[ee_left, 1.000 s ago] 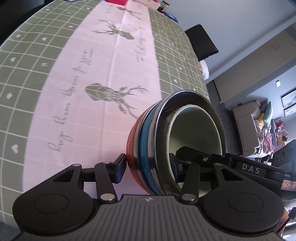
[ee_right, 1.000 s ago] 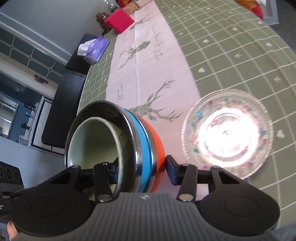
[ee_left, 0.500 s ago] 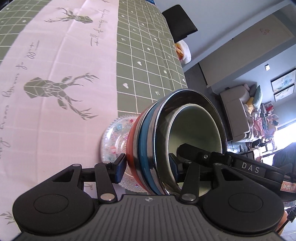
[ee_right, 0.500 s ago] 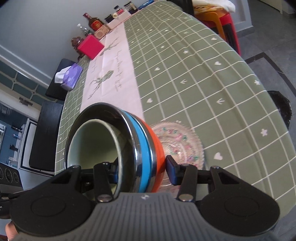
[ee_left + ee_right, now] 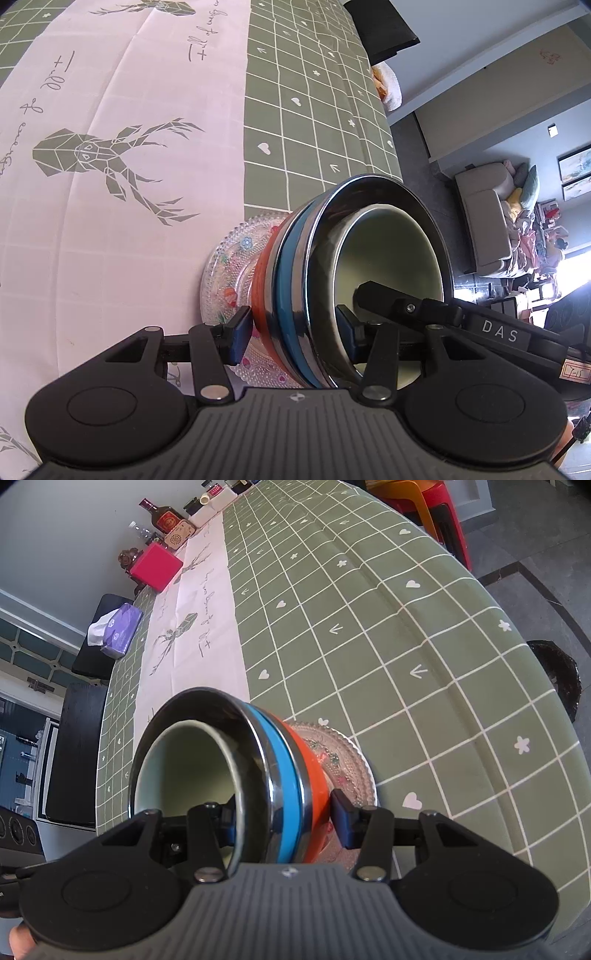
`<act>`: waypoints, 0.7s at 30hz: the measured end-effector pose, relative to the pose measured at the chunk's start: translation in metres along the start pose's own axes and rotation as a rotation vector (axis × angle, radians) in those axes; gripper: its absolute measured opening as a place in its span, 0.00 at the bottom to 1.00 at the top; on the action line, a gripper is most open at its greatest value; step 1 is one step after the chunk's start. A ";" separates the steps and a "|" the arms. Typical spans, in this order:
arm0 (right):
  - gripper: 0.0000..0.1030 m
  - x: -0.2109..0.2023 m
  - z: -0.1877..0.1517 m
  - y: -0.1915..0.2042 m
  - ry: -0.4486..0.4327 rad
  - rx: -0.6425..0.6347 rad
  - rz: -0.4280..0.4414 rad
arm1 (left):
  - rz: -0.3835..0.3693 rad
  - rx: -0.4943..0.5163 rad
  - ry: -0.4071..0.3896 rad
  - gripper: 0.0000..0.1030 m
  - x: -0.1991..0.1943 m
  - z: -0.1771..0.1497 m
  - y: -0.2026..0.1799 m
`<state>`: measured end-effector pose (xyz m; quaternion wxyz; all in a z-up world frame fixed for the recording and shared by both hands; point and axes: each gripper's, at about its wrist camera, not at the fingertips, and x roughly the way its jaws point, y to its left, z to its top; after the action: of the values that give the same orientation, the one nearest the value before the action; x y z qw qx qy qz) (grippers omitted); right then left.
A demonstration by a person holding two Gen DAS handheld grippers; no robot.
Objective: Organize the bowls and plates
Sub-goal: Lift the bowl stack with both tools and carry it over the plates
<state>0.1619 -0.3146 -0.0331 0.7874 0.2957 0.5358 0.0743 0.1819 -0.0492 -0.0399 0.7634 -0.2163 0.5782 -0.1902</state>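
Observation:
A nested stack of bowls (image 5: 332, 280), with an orange bowl outermost, then a blue one, a steel one and a pale green one inside, is held between both grippers. My left gripper (image 5: 293, 330) is shut on one side of its rim. My right gripper (image 5: 284, 818) is shut on the opposite side of the stack (image 5: 236, 775). The stack's base is right over a patterned glass plate (image 5: 231, 273) on the tablecloth, also seen in the right wrist view (image 5: 343, 760). Whether the base touches the plate is hidden.
The table (image 5: 406, 635) has a green checked cloth with a pink deer runner (image 5: 110, 147). At its far end stand a pink box (image 5: 157, 568), a purple tissue pack (image 5: 118, 631) and bottles (image 5: 164, 515). The table edge (image 5: 384, 122) is near the plate.
Both grippers carried the bowl stack along the table toward the glass plate and lowered it; the plate is now directly under the stack's base.

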 end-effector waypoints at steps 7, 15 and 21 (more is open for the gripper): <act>0.45 0.011 0.002 -0.003 0.022 -0.006 0.001 | 0.007 0.015 0.003 0.53 0.004 -0.001 0.005; 0.46 0.013 0.001 -0.004 0.025 -0.001 0.011 | 0.001 0.034 -0.004 0.53 0.002 -0.002 0.006; 0.56 0.014 0.002 -0.003 0.031 0.010 0.008 | -0.016 0.068 -0.017 0.60 0.002 0.001 0.006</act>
<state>0.1683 -0.3120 -0.0454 0.7772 0.3006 0.5471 0.0791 0.1839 -0.0453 -0.0441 0.7736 -0.1964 0.5632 -0.2142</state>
